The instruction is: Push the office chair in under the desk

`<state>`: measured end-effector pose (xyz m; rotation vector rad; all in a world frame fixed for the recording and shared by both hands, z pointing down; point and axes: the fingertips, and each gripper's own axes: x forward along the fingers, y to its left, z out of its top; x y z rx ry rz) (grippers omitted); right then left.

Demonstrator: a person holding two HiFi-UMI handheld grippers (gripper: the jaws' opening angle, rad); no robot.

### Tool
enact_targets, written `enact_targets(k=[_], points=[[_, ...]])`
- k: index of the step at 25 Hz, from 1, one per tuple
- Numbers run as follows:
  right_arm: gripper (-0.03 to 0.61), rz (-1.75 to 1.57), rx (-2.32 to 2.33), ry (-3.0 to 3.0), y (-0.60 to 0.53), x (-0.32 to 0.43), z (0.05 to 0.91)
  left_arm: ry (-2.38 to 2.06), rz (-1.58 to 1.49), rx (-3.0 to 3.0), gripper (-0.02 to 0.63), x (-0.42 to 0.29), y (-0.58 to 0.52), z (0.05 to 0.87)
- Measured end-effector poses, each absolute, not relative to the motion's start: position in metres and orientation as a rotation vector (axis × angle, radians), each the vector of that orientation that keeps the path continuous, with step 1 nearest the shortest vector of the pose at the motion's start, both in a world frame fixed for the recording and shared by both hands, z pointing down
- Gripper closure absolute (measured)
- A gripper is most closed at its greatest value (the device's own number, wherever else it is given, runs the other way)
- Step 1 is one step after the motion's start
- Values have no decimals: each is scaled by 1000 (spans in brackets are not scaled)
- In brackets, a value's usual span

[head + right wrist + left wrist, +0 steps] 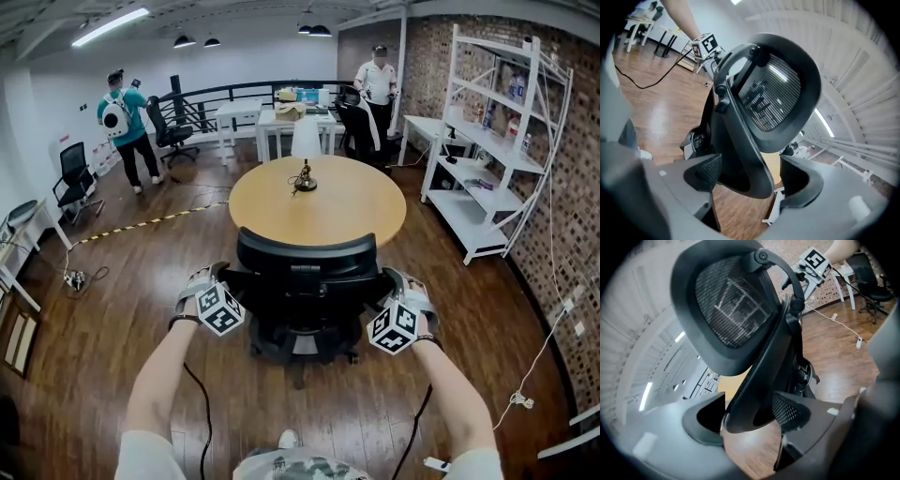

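Closest in, the left hand-held gripper (216, 281) has its jaws set against both faces of the backrest frame's edge and appears to grip it, as its own view (749, 416) shows. The right hand-held gripper (398, 289) straddles the opposite edge with jaws apart, a clear gap showing beside the frame (751, 180). Between them stands the black mesh-backed office chair (305, 255), upright on the dark wooden floor (112, 309), its back towards the person and its width running side to side across the line of push. Both hands are equally near it. Straight beyond it lies the round pale wooden worktop (342, 211), its near rim just behind the backrest's top; how far the seat already reaches under it is hidden. An even, forward shove from both sides looks right.
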<state>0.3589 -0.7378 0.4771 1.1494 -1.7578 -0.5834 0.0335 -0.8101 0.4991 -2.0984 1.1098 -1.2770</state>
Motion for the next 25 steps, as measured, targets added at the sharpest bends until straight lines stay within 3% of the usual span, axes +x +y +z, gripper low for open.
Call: enact_targets(k=[6, 10, 16, 25], points=[[212, -567, 1183, -1860, -702, 348, 470, 1276, -1136, -2163, 327, 34, -765, 478], [290, -493, 1236, -1962, -673, 340, 475, 1324, -1021, -2247, 418, 54, -721, 473], [356, -408, 1301, -2140, -625, 309, 469, 1395, -723, -2399, 537, 96, -654, 453], [440, -302, 1453, -2361, -528, 251, 443, 1406, -251, -2688, 598, 140, -544, 419]])
